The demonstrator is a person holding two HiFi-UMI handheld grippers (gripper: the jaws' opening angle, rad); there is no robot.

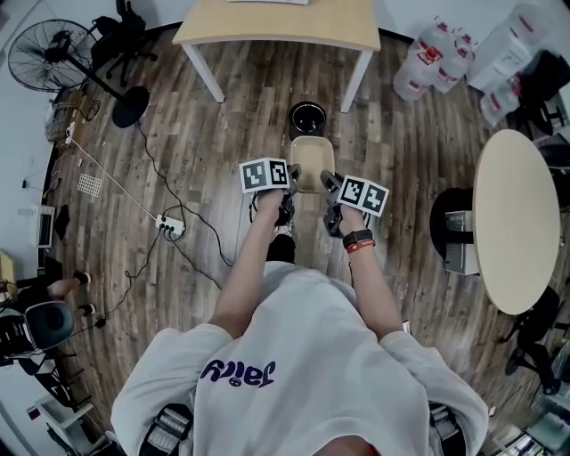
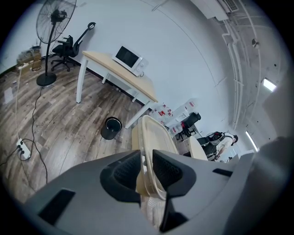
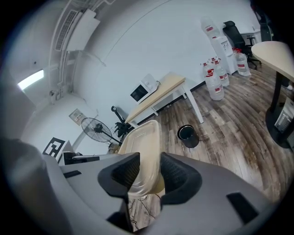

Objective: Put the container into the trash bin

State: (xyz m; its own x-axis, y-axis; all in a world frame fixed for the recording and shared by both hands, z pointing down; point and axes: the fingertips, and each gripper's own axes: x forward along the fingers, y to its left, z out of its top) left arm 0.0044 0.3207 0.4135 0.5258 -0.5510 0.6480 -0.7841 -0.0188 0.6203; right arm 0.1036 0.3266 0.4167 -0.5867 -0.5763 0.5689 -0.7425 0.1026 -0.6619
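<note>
Two tools: one person in a white T-shirt holds them side by side with arms stretched forward over the wooden floor (image 1: 223, 134); both grip the same load.
Left tool (image 2: 146, 160): its jaws stand only narrowly apart and are clamped on the rim of the container's left side, which runs between the ribbed pads.
Right tool (image 3: 150, 167): its jaws stand a little wider and are closed on the container's right wall, which fills the gap between the pads.
Wristwatch (image 1: 357, 239): dark, with a red edge, on the person's right wrist just behind the right tool.
Container (image 1: 313, 160): a shallow, beige, rectangular plastic tray with rounded corners. It is carried in the air between the two tools, clear of the floor, with its far end towards the trash bin.
Trash bin (image 1: 307, 117): small, round, black and open-topped. It stands upright on the floor just beyond the container, near the foot of the worktop's right-hand front leg.
Power strip (image 1: 169, 226): white, lying on the floor to the left with cables trailing from it.
Worktop (image 1: 276, 27): light wood on white legs, beyond the bin.
Microwave (image 2: 127, 57): white, at the worktop's back edge by the wall.
Pedestal fan (image 1: 44, 58): at the far left, next to a black office chair (image 1: 125, 40).
Water bottles (image 1: 427, 58): clustered on the floor at the far right.
</note>
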